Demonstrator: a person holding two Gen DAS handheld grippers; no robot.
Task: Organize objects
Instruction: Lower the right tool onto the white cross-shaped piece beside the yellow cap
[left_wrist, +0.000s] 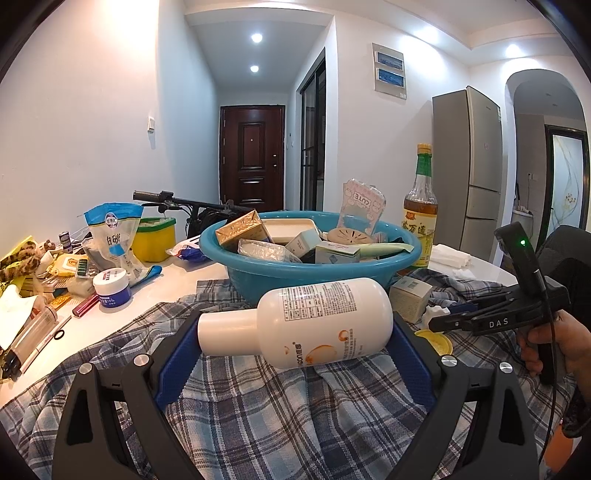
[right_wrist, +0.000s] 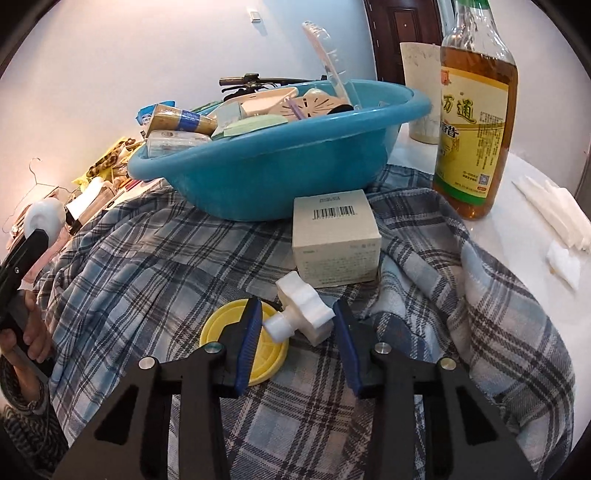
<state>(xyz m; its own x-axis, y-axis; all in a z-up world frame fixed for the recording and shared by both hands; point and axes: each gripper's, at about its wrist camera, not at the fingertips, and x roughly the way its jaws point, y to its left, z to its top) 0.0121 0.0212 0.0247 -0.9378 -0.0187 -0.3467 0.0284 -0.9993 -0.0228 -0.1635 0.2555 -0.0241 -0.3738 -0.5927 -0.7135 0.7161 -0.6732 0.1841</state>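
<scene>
My left gripper (left_wrist: 291, 332) is shut on a white lotion bottle (left_wrist: 303, 323), held sideways above the plaid shirt (left_wrist: 258, 406), just in front of the blue basin (left_wrist: 310, 271). The bottle also shows at the left edge of the right wrist view (right_wrist: 42, 218). My right gripper (right_wrist: 297, 326) is open around a white knob-shaped cap (right_wrist: 301, 310) that lies on the plaid shirt (right_wrist: 184, 258), next to a yellow lid (right_wrist: 218, 328). The right gripper also shows in the left wrist view (left_wrist: 439, 321). The blue basin (right_wrist: 258, 173) holds several boxes and packets.
A small cream box (right_wrist: 336, 236) sits in front of the basin. A tall bottle of amber liquid (right_wrist: 474, 110) stands to the right, with white tissues (right_wrist: 557, 218) beyond. Left of the basin lie a white jar (left_wrist: 112, 288), a sugar bag (left_wrist: 112, 240), a yellow tub (left_wrist: 155, 238) and clutter.
</scene>
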